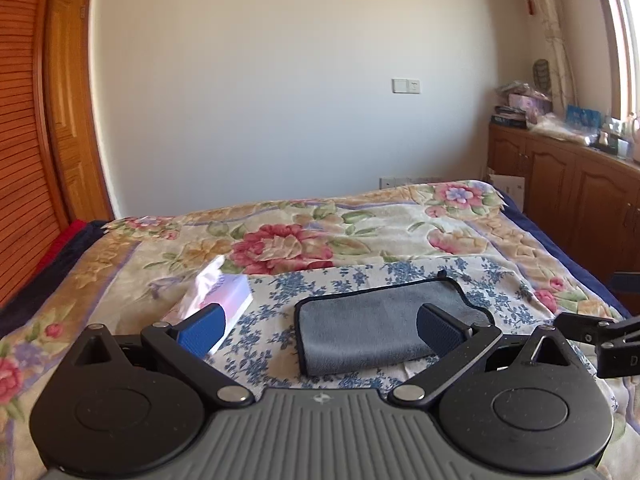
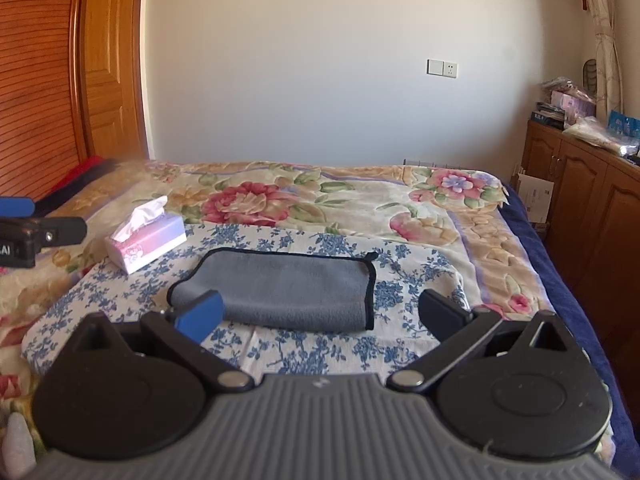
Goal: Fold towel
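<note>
Your left hand-held gripper (image 1: 320,330) is spread wide and holds nothing; your right hand-held gripper (image 2: 320,316) is likewise wide and empty. Both hang above the bed (image 2: 360,196). The grey towel (image 2: 280,286) lies folded on a blue-flowered cloth (image 2: 320,348), apart from both. A tissue box (image 2: 148,240) sits beside the towel's left end.

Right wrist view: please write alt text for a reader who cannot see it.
A folded grey towel with dark trim lies on a blue-flowered cloth spread over a floral bedspread, with the open, empty right gripper poised just in front of it. A pink tissue box sits to the towel's left, and part of the left gripper shows at the left edge.
</note>
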Demonstrator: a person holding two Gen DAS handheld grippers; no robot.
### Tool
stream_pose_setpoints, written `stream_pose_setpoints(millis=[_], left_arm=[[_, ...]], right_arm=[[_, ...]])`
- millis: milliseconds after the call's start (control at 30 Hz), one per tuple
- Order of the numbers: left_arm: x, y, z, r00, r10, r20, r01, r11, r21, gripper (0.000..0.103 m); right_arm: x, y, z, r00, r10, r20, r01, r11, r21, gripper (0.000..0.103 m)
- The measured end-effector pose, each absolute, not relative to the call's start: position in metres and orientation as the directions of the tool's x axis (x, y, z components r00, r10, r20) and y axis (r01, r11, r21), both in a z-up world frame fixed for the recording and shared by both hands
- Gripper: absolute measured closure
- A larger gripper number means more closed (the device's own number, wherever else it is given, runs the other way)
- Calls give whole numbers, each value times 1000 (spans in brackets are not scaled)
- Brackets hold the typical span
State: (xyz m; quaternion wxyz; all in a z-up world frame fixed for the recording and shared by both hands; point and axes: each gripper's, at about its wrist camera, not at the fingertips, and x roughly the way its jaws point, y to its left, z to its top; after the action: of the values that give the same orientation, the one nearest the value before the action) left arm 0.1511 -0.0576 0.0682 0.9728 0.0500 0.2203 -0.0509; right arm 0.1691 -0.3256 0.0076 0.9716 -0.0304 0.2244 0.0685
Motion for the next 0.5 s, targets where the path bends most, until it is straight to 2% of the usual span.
stream_pose_setpoints(millis=[167,500], left_arm=[[133,-50,71,895,-75,-439,109,993,52,0],[107,-45,72,901,-65,-430,109,991,80,0]], right_arm=[[153,-324,7,893,128,-431,-148,989,-14,0],[135,-320,15,904,142,-404,-159,987,-8,0]])
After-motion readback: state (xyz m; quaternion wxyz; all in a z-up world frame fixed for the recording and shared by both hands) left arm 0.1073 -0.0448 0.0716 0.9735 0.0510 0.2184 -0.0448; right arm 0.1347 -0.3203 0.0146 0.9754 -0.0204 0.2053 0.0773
